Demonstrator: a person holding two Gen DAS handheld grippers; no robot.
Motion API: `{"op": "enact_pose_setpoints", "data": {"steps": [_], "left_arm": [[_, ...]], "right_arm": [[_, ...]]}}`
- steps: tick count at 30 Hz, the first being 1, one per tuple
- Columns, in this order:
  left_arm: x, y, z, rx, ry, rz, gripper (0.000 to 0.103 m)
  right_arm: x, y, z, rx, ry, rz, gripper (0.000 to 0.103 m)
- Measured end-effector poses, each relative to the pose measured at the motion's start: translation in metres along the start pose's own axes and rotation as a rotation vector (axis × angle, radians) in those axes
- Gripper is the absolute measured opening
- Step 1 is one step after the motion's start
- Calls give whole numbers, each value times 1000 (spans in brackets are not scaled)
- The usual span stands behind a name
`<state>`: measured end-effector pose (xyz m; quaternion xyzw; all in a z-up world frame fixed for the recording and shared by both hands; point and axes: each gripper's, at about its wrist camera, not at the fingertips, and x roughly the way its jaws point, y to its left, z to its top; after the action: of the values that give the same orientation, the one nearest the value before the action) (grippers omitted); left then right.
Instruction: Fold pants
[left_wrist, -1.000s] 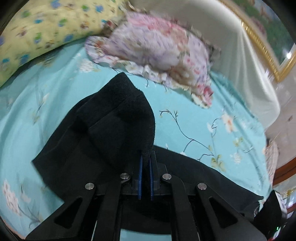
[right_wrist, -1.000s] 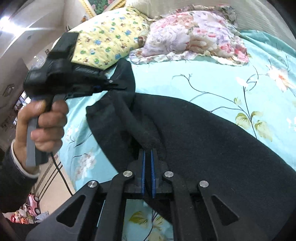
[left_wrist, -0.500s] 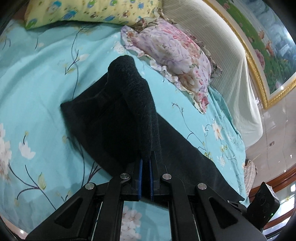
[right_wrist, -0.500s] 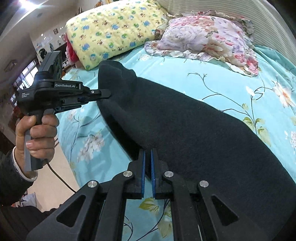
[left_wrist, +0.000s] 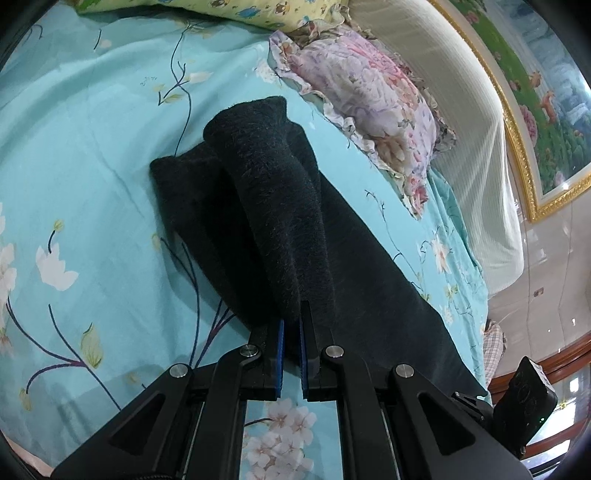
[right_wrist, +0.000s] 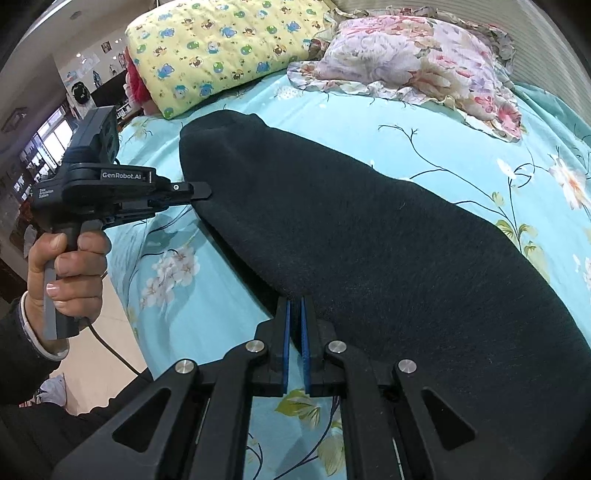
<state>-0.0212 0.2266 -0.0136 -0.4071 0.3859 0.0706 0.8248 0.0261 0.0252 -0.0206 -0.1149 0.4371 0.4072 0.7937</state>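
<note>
Bed sheet (left_wrist: 92, 177): turquoise with white blossoms and dark branch lines; it carries everything else.
Pants (right_wrist: 388, 236): black fuzzy fabric lying lengthwise on the bed sheet, doubled over, so an upper layer rests on a lower one in the left wrist view (left_wrist: 280, 206); the rounded far end points toward the pillows.
Yellow pillow (right_wrist: 218, 48): cartoon print, at the head of the bed sheet, well beyond the pants.
Floral pillow (right_wrist: 413, 55): pink and lilac with a frilled edge, beside the yellow pillow, apart from the pants.
Left gripper (left_wrist: 291, 332): blue pads drawn close, pinching the near edge of the pants' raised fold; seen from the right wrist view (right_wrist: 201, 192) its tip meets the pants' left edge.
Right gripper (right_wrist: 294, 317): blue pads nearly together, nipping the pants' near edge above the bed sheet.
Left hand (right_wrist: 66, 273): wrapped around the left gripper's handle, beside the bed sheet.
</note>
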Motion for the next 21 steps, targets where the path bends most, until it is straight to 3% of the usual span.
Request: {"op": "enact_pose_setpoints", "data": {"steps": [6, 9, 10, 11, 21], "left_arm": [[-7, 4, -3, -2, 11, 13, 12], [-12, 6, -3, -4, 14, 36, 27], [-14, 8, -3, -9, 11, 50, 40], [-16, 9, -3, -14, 5, 57, 46], [-29, 18, 4, -45, -9, 65, 54]], "right_arm": [[1, 1, -1, 2, 15, -1, 9], [0, 0, -1, 9, 21, 1, 13], [-1, 0, -2, 12, 21, 3, 13], [-2, 0, -2, 14, 18, 5, 13], [-20, -10, -2, 94, -35, 48, 14]]}}
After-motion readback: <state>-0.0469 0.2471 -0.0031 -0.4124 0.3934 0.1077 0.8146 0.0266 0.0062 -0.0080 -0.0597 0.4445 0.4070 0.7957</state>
